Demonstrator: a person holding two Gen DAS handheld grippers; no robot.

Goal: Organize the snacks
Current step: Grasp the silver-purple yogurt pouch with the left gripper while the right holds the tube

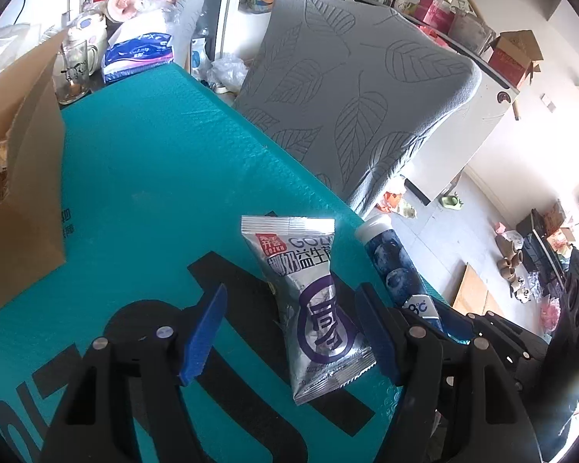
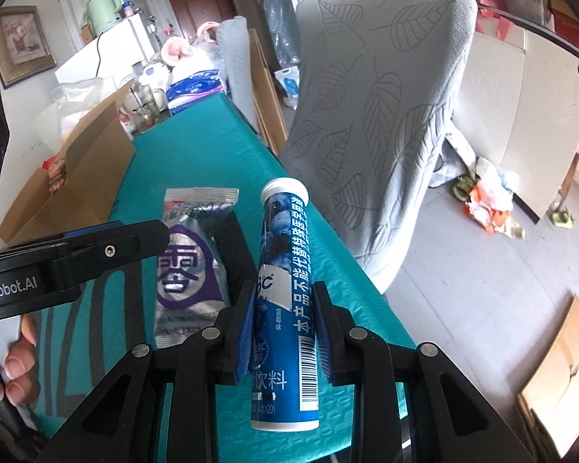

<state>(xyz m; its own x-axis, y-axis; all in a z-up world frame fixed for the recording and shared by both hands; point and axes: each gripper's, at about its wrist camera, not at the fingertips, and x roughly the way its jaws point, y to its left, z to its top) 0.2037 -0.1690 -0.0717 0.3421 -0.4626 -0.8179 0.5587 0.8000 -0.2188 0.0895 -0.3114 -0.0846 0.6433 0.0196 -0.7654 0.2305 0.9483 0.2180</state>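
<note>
While your right gripper (image 2: pixel 283 332) is clenched on the blue tube (image 2: pixel 285 289), lifted above the teal mat (image 2: pixel 212 146), your left gripper (image 1: pixel 289 332) hangs released around the silver sachet (image 1: pixel 312 308), which lies on the mat with neither pad pressing it. The cardboard box (image 2: pixel 81 177) at the mat's far left already holds some packets, so both items are probably still left to stow.

A crinkled, shiny foil snack packet (image 1: pixel 316 308) is lying on the teal, dimpled matt table cover (image 1: pixel 154 162), beside a glossy printed tube (image 2: pixel 287 301), a matt brown cardboard box (image 1: pixel 23 193) and a soft, leaf-embossed grey cloth (image 1: pixel 359 88).
</note>
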